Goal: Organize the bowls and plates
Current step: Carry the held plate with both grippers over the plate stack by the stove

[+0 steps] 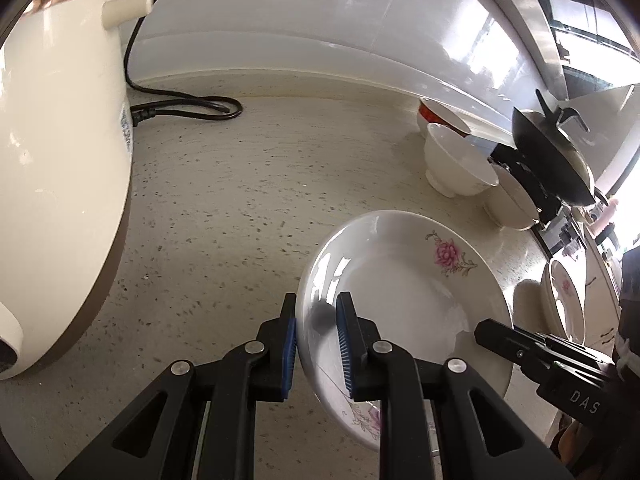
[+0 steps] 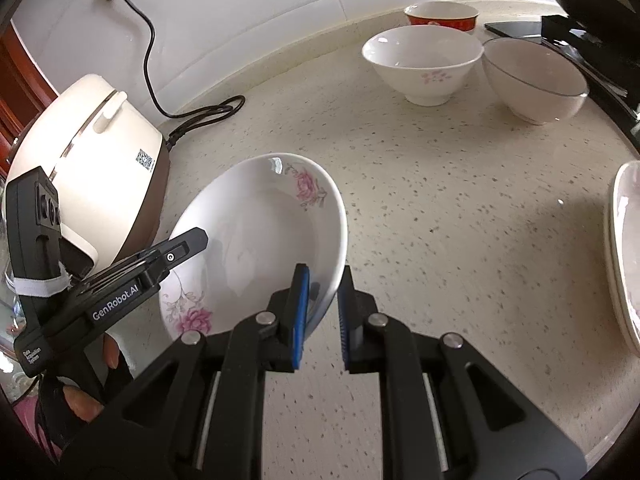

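Note:
A white deep plate with pink flowers (image 1: 404,304) is held tilted above the counter. My left gripper (image 1: 316,340) straddles its left rim, one pad on each side, with a small gap at the pads. My right gripper (image 2: 322,312) straddles its right rim (image 2: 332,264) in the same way. The same plate shows in the right wrist view (image 2: 256,240). Three bowls stand at the back: a red one (image 2: 440,16), a white one with pink flowers (image 2: 422,62) and a white one with a dark rim line (image 2: 534,78). More flowered plates are stacked at the right (image 2: 624,256).
A cream rice cooker (image 2: 88,160) stands on the left with its black cord (image 2: 200,114) looped on the speckled counter (image 2: 440,220). A black wok (image 1: 552,156) sits on the stove at the far right. The tiled wall (image 2: 260,8) runs behind.

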### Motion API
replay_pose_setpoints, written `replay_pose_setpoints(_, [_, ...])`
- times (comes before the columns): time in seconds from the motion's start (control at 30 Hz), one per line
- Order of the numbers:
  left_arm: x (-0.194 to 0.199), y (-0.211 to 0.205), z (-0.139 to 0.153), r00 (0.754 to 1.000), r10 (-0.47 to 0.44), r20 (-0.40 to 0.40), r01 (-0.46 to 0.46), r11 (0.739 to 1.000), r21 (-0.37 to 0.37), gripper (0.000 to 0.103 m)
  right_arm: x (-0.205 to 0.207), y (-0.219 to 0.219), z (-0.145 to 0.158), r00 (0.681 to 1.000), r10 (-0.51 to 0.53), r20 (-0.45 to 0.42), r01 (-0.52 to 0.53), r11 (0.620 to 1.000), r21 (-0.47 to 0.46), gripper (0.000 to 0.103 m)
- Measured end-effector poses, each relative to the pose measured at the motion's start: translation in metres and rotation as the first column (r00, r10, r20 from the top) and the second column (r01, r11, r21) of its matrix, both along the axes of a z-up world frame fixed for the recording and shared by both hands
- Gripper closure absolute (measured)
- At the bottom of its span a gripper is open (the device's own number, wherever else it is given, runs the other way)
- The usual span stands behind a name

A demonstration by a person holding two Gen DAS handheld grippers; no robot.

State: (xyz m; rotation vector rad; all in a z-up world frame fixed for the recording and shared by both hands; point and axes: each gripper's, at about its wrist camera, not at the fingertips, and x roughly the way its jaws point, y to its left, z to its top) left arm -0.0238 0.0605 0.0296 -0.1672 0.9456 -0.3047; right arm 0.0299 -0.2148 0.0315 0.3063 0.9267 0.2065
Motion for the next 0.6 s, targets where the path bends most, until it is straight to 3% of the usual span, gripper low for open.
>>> replay_pose_setpoints(0.6, [-0.004, -0.063, 0.024, 0.98, -0.193, 0.053, 0.193, 0.981, 0.001, 0.083, -0.05, -0.053, 0.023, 0.979, -0.199, 0.056, 0.196, 0.98, 0.044, 0.086])
